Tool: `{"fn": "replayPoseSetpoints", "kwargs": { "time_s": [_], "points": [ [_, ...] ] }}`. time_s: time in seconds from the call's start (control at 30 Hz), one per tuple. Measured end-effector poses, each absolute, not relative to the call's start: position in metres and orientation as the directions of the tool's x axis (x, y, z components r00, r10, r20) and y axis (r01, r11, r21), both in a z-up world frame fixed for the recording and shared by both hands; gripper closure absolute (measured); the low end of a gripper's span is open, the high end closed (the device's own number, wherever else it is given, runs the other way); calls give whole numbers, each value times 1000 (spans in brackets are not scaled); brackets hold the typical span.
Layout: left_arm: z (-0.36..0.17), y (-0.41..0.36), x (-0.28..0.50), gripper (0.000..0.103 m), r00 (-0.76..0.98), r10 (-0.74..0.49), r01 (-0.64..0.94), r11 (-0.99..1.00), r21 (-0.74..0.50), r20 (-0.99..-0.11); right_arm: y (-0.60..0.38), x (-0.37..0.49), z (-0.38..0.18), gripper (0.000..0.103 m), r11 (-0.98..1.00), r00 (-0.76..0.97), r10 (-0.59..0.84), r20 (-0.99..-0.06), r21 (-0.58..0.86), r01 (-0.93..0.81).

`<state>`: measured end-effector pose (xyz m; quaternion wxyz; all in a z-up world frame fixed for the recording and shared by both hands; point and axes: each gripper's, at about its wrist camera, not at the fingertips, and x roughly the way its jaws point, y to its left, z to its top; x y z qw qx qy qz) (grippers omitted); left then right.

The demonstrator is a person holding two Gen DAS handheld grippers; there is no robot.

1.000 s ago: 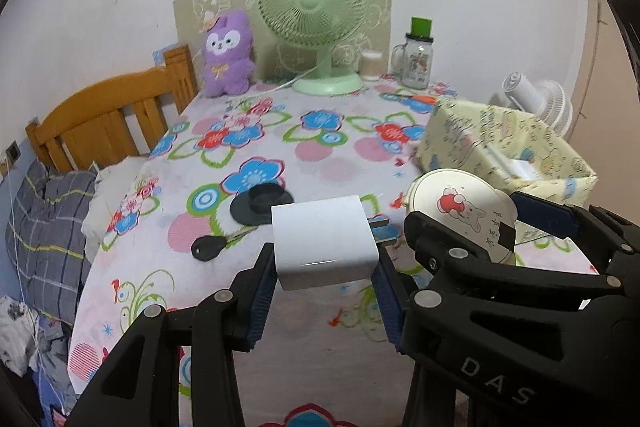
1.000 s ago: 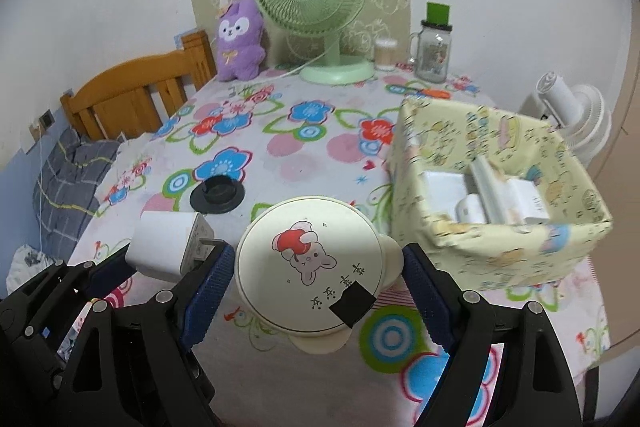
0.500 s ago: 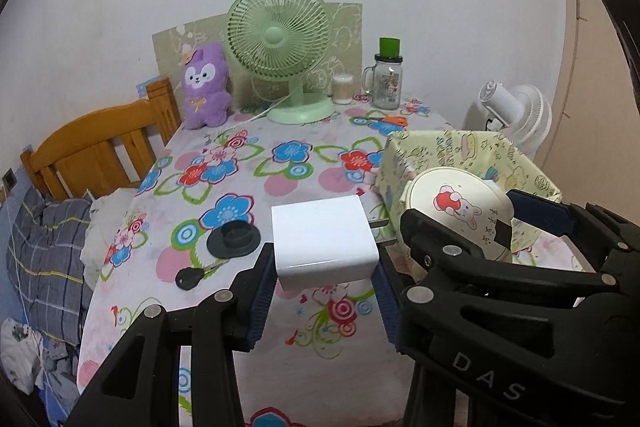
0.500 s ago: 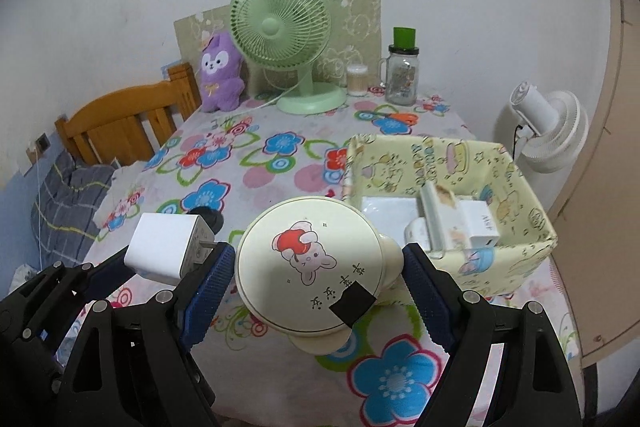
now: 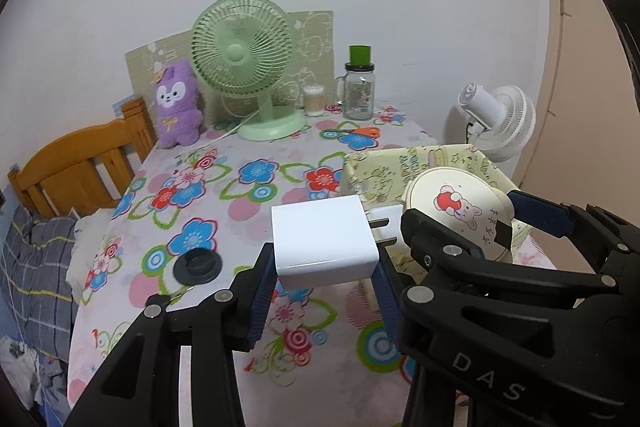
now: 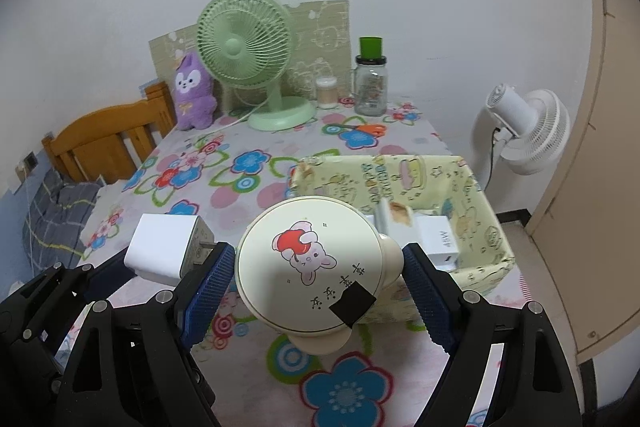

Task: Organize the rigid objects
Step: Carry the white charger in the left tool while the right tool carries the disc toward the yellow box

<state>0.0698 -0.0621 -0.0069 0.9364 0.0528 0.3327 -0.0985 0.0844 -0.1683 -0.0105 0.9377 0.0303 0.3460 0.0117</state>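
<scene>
My left gripper [image 5: 325, 275] is shut on a white charger block [image 5: 323, 241] whose metal prongs point right. It hangs above the flowered tablecloth [image 5: 248, 203]. Beside it, my right gripper [image 6: 316, 279] is shut on a round cream container [image 6: 310, 263] with a rabbit picture on its lid. The same container [image 5: 460, 207] shows at the right of the left wrist view, and the charger [image 6: 168, 247] at the left of the right wrist view. A yellow fabric basket [image 6: 476, 195] lies just beyond the container and holds several white boxes [image 6: 438, 237].
A black round lid [image 5: 197, 265] lies on the cloth at the left. At the back stand a green desk fan [image 6: 250, 59], a purple plush toy [image 6: 193, 93], a glass jar [image 6: 371, 83] and a small cup [image 6: 326, 93]. A white floor fan [image 6: 524, 131] stands off the table's right edge.
Both grippers have risen and pulled back from the table with their loads. The basket now lies further under and ahead of them, and more of the table shows.
</scene>
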Motion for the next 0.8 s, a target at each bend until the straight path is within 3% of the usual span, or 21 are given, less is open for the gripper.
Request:
{"fn": "replayPoseSetpoints", "kwargs": {
  "time_s": [0.8],
  "points": [
    [-11,-123,109,55,728,-229,326,945,33,-646,-232,114,-17,17,989,743,-47,-668,71,126]
  ]
}}
